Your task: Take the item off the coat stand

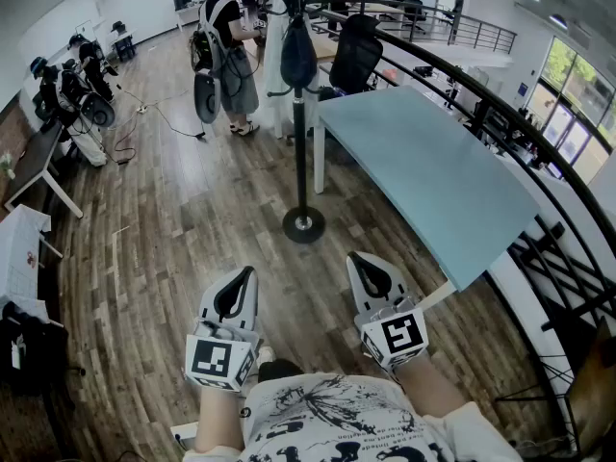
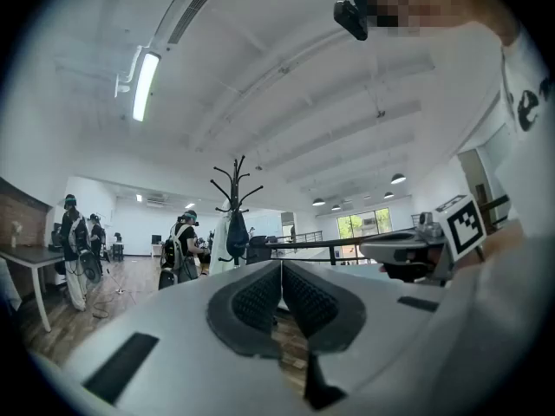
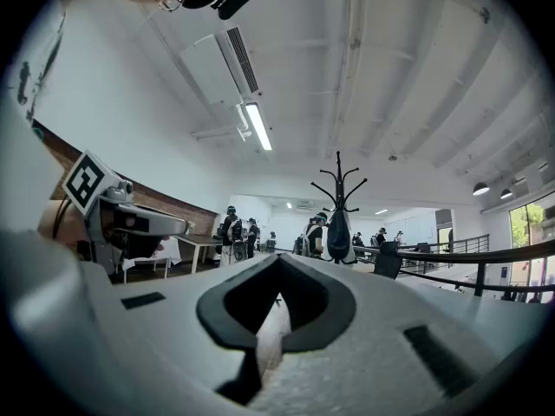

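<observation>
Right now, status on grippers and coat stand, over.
Left gripper shut, empty. Right gripper shut, empty. Dark bag hanging on coat stand, untouched. Nothing in between.

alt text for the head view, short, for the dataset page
Seen from above, the left gripper and right gripper sit low by the person's torso, both shut and empty, facing a black coat stand with a dark bag hanging on it. A light blue table stands to its right; people stand beyond.
</observation>
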